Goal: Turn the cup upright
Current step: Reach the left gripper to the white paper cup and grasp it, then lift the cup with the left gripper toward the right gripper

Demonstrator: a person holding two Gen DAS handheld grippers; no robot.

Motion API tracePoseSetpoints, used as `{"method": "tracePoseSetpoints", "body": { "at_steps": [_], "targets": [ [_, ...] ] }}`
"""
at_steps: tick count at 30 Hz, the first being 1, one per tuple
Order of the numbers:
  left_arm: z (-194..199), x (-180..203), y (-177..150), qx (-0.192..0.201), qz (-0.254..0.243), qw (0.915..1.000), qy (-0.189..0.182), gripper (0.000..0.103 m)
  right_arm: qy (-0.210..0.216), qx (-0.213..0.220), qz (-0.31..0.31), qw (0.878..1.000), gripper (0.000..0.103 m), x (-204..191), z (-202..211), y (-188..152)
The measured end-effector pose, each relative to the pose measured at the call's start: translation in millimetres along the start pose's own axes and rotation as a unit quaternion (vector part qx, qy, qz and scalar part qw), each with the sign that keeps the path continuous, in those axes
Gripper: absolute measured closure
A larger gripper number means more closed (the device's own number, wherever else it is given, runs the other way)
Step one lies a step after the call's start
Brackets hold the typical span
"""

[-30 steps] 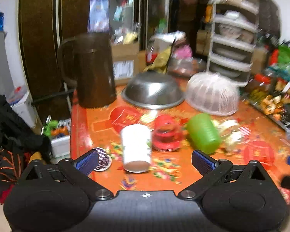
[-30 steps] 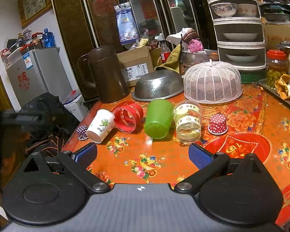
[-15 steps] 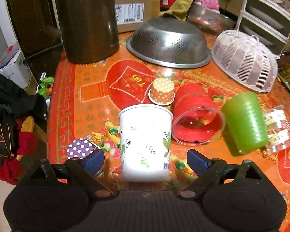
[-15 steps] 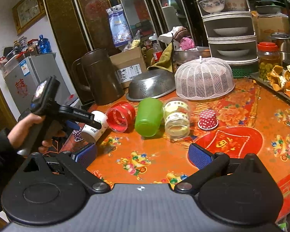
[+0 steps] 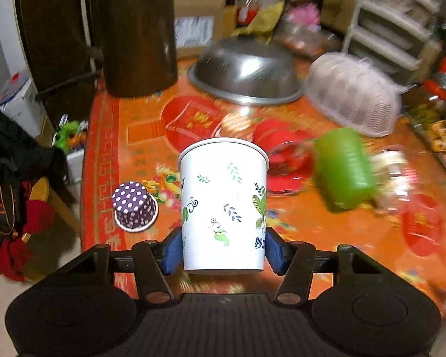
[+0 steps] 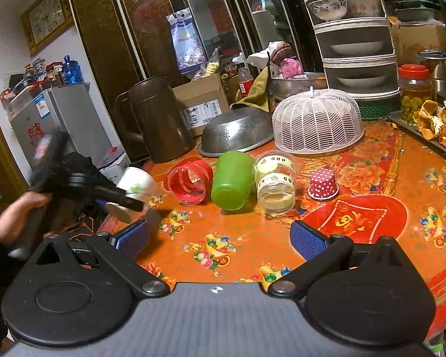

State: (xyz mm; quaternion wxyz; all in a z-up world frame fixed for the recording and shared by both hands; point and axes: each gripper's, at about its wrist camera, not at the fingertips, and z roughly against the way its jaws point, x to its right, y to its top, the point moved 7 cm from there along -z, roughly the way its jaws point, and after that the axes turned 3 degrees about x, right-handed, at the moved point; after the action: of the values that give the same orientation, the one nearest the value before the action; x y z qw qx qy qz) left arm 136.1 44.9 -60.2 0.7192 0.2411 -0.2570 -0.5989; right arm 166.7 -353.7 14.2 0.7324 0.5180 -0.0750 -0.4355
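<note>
**White cup clamped near its base by the left gripper**

In the left wrist view, the white paper cup (image 5: 223,205) with leaf prints is seen at lower centre, gripped on both sides near its base by the blue pads of the left gripper (image 5: 223,251). Its rim is turned toward the top of the frame. A purple dotted cupcake liner (image 5: 134,206) is seen rim-down on the orange tablecloth (image 5: 312,238), just left of the cup. A red cup (image 5: 282,157) and a green cup (image 5: 343,169) are seen blurred to the right, both on their sides.

In the right wrist view, the cup (image 6: 137,184) is seen at middle left, tilted and raised off the cloth, held in the blurred left gripper (image 6: 125,199). The right gripper (image 6: 220,238) is shown at the bottom with its fingers spread wide and nothing between them. A clear jar (image 6: 275,186) is seen on its side beside the green cup (image 6: 232,184).
</note>
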Motion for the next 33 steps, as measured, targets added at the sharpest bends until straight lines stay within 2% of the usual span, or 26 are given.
{"method": "tracePoseSetpoints", "body": {
  "at_steps": [5, 8, 12, 17, 20, 26, 33],
  "targets": [
    [79, 26, -30, 0.056, 0.005, 0.9972, -0.049, 0.043, 0.005, -0.002, 0.000, 1.000, 0.001, -2, 0, -2],
    [102, 51, -56, 0.067, 0.010, 0.9941, -0.084, 0.043, 0.002, -0.006, 0.000, 1.000, 0.001, -1, 2, -4],
    [89, 84, -92, 0.029, 0.034, 0.9905, -0.130, 0.043, -0.009, -0.012, 0.000, 1.000, 0.001, 2, 8, -8],
    [49, 104, -117, -0.022, 0.083, 0.9856, -0.146, 0.043, -0.025, -0.023, -0.002, 0.999, 0.001, 8, 12, -13],
    [42, 117, -127, -0.025, 0.076, 0.9864, -0.144, 0.043, -0.024, -0.037, -0.016, 0.999, 0.001, 11, 11, -19],
    [38, 129, -137, -0.029, 0.062, 0.9866, -0.148, 0.043, -0.004, -0.100, -0.062, 0.993, 0.001, 8, -4, -31],
    [39, 127, -147, -0.025, 0.069, 0.9894, -0.125, 0.043, 0.032, -0.175, -0.123, 0.976, 0.001, -4, -23, -45]
  ]
}}
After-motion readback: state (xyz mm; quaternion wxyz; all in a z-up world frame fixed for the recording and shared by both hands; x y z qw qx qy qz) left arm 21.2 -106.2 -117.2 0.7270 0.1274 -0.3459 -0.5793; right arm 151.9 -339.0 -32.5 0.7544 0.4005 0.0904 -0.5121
